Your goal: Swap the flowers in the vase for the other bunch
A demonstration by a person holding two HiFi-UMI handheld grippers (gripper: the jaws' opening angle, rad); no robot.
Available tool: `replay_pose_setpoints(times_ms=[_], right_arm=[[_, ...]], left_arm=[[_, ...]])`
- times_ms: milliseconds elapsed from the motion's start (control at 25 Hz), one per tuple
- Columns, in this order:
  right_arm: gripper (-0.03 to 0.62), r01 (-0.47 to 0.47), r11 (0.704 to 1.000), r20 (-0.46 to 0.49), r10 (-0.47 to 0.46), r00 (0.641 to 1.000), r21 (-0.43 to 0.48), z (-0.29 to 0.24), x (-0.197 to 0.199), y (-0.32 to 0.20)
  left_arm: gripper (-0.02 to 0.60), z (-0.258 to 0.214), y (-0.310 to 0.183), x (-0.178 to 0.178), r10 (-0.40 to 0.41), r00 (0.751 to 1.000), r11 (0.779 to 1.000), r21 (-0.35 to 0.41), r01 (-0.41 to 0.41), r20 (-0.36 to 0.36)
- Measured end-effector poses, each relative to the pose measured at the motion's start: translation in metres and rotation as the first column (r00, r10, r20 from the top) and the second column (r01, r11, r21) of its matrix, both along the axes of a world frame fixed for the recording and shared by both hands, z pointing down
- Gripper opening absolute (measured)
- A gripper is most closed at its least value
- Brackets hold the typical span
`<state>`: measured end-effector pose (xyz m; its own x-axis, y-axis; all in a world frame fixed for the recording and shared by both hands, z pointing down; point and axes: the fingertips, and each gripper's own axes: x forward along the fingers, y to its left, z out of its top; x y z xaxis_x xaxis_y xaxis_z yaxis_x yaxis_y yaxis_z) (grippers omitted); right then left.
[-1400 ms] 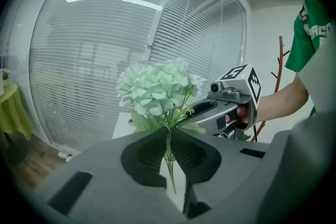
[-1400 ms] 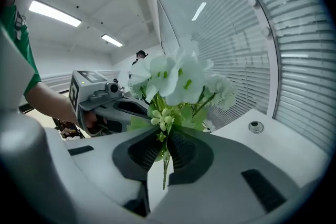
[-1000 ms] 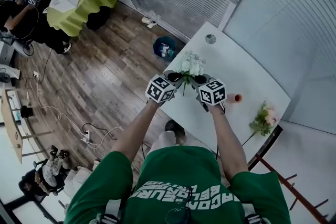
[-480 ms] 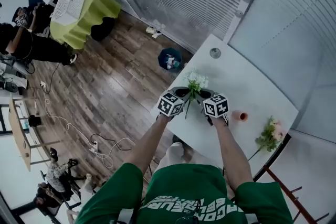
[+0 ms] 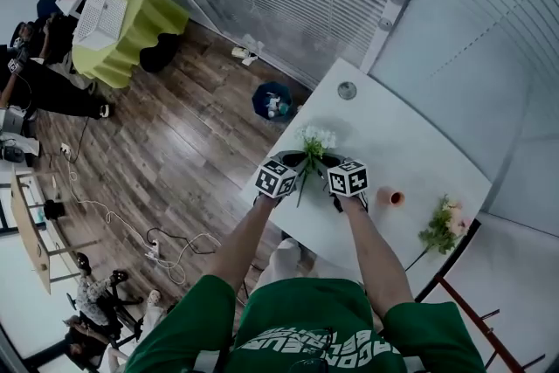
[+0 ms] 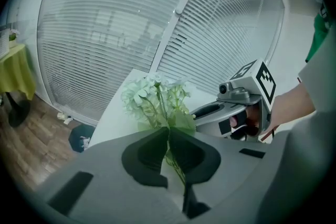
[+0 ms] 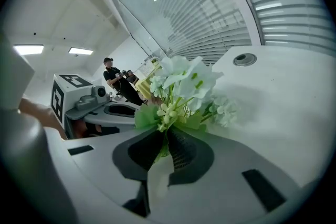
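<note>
Both grippers hold the white bunch (image 5: 316, 138), left of the small orange pot (image 5: 390, 196). That's the vase, I think; it's tiny from up here. The left gripper (image 6: 169, 139) has its fingers pinched tight on the thin stems, and the right gripper (image 7: 164, 147) is clamped there too, just under the leaves. It's light, floppy stuff, so grip stems, never blooms. The pink bunch (image 5: 443, 221) lies right of the vase on the smooth white bench (image 5: 410, 135). Wooden floor (image 5: 175, 144) lies far left of it.

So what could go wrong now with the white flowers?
The left tool and right tool both pinch the white bunch by its thin stems; pulling apart might snap them. The orange vase stands close to the right tool and might tip. The pink bunch lies by the table edge and could fall.
</note>
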<state>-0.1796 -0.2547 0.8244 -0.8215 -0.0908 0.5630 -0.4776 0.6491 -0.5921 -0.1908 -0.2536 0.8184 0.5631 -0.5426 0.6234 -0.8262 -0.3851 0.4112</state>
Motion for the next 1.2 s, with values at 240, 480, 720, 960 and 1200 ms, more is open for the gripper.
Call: replay_pose_setpoints(times_ms=[240, 480, 720, 960, 1200], right_arm=[[0.035, -0.026, 1.0, 0.0, 0.026, 1.0, 0.001, -0.004, 0.005, -0.003], [0.11, -0.06, 0.998, -0.032, 0.06, 0.998, 0.004, -0.002, 0.013, -0.01], [0.172, -0.099, 0.995, -0.052, 0.099, 0.994, 0.011, -0.011, 0.027, -0.013], [0.173, -0.15, 0.986, -0.057, 0.154, 0.986, 0.066, -0.039, 0.041, -0.018], [0.172, -0.179, 0.977, -0.033, 0.184, 0.982, 0.119, -0.055, 0.05, -0.013]], left_arm=[[0.021, -0.006, -0.002, -0.004, -0.018, 1.0, 1.0, 0.005, 0.018, 0.008], [0.023, -0.008, -0.004, -0.008, -0.025, 0.999, 1.0, 0.004, 0.025, 0.022], [0.049, -0.021, -0.002, -0.017, -0.034, 0.997, 0.999, 0.028, 0.033, 0.062], [0.071, -0.052, -0.003, -0.022, -0.037, 0.997, 0.997, 0.076, 0.032, 0.066], [0.071, -0.063, 0.006, -0.021, -0.024, 0.997, 0.992, 0.126, 0.015, 0.074]])
